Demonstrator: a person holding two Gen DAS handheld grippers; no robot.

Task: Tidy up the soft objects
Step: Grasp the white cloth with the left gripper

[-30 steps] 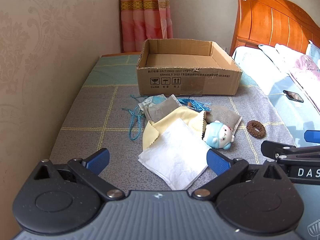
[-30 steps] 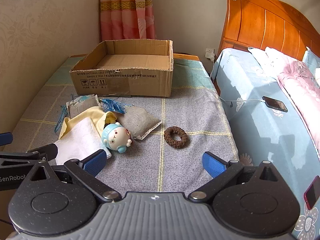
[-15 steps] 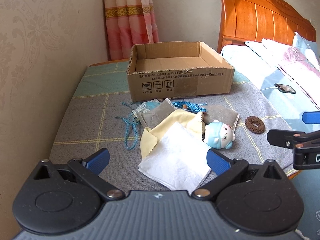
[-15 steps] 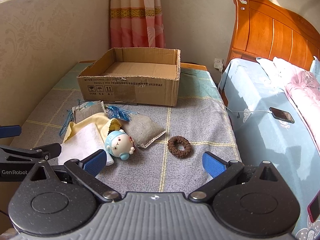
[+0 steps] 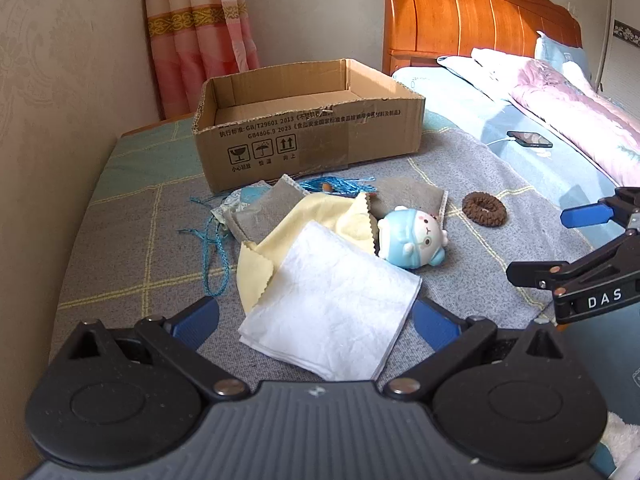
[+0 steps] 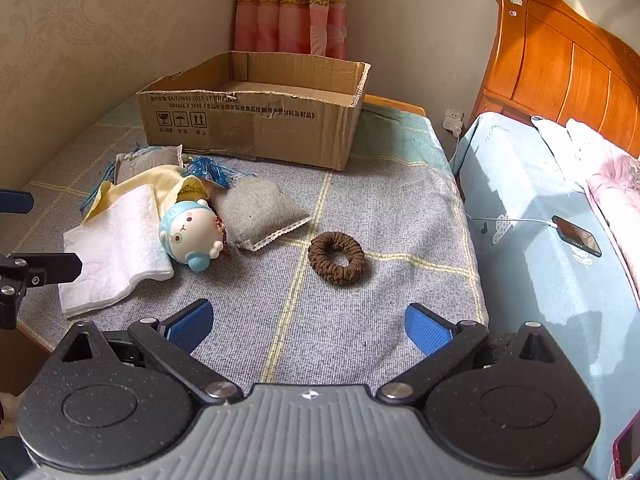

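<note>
Sitting low in each frame, the left gripper (image 5: 314,318) and right gripper (image 6: 308,324) are both wide apart, holding nothing. The white cloth (image 5: 332,312), blue toy (image 6: 190,236) and brown hair tie (image 6: 336,258) lie mid-frame, below the cardboard box (image 6: 256,120).

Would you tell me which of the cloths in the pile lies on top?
The white cloth: it lies over the yellow cloth, which in turn covers part of the grey pouch. Nothing rests on the white one.
</note>
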